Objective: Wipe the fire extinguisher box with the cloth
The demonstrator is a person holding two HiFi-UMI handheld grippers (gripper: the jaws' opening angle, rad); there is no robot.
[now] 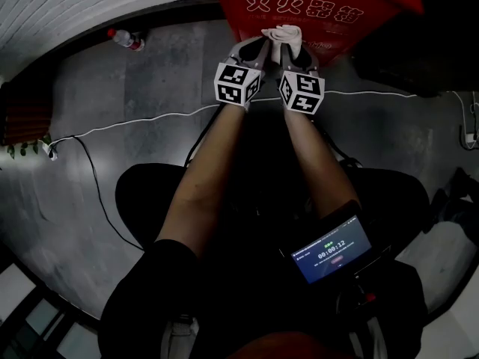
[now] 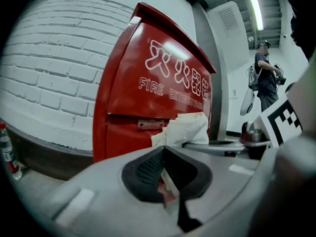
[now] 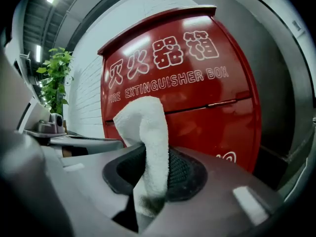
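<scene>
The red fire extinguisher box (image 1: 314,2) stands against the wall straight ahead, its lettered front filling the left gripper view (image 2: 148,83) and the right gripper view (image 3: 197,83). A white cloth (image 1: 286,36) is bunched just in front of it between both grippers. My right gripper (image 1: 293,51) (image 3: 150,149) is shut on the cloth (image 3: 145,127), which rises from its jaws and folds over. My left gripper (image 1: 258,45) (image 2: 165,149) is shut, a thin pale strip of the cloth (image 2: 185,128) caught between its pads. Both sit side by side, close to the box front.
A plastic bottle (image 1: 126,39) lies on the grey floor by the white brick wall (image 2: 44,68), left of the box. A white cable (image 1: 135,122) crosses the floor. A potted plant (image 3: 54,80) stands to the left. A person (image 2: 266,75) stands far off at right.
</scene>
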